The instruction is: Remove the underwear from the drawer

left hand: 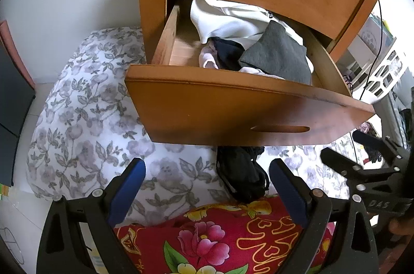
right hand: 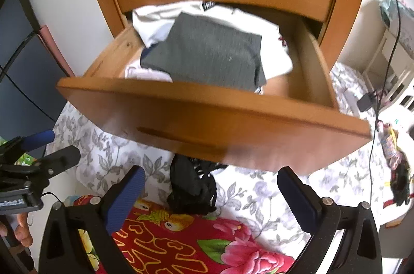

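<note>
We've dropped crumpled black underwear on floral bedding below the open wooden drawer; both grippers, left gripper & right gripper, gape wide, empty.

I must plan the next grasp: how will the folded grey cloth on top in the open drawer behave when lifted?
The grey cloth probably goes floppy: it is thin folded fabric and may unfold. It looks light. Lying on the white clothes, it may drag them along.

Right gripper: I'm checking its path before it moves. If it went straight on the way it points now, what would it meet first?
Probably the black garment lying on the floral bedding, between the open right gripper fingers; depth is unclear, so the drawer front above might come first.
</note>
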{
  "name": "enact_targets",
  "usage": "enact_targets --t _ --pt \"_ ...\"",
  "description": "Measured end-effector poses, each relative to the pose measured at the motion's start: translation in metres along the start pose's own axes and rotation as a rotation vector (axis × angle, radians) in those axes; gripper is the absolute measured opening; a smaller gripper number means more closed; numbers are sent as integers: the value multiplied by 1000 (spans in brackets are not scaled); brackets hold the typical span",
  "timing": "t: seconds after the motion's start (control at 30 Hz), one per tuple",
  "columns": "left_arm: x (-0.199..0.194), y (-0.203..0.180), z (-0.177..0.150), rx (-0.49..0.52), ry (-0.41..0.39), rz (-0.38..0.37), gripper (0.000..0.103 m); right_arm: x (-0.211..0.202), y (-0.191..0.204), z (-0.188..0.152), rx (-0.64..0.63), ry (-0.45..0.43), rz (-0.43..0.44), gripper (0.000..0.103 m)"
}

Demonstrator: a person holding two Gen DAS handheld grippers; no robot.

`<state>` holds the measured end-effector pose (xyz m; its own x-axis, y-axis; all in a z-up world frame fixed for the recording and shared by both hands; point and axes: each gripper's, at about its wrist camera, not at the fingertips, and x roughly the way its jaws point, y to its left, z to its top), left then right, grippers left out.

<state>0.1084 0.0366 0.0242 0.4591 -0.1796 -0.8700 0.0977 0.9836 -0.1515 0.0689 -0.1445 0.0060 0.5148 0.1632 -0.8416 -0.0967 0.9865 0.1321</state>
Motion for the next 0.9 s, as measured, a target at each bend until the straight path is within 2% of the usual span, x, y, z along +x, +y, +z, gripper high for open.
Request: enact_targets --t 0.2,0.43,0.67,0.9 --pt "-7 -4 2 10 -27 -1 97 -26 -6 9 -3 -88 2 103" --pt "-16 -7 6 22 -64 -6 97 -57 -10 19 26 -159 43 103" --pt "-29 -5 14 9 -110 -4 97 -71 -6 38 -40 -184 43 103" --pt "-40 -4 21 -4 -180 -19 97 -79 -9 60 -54 -222 22 103"
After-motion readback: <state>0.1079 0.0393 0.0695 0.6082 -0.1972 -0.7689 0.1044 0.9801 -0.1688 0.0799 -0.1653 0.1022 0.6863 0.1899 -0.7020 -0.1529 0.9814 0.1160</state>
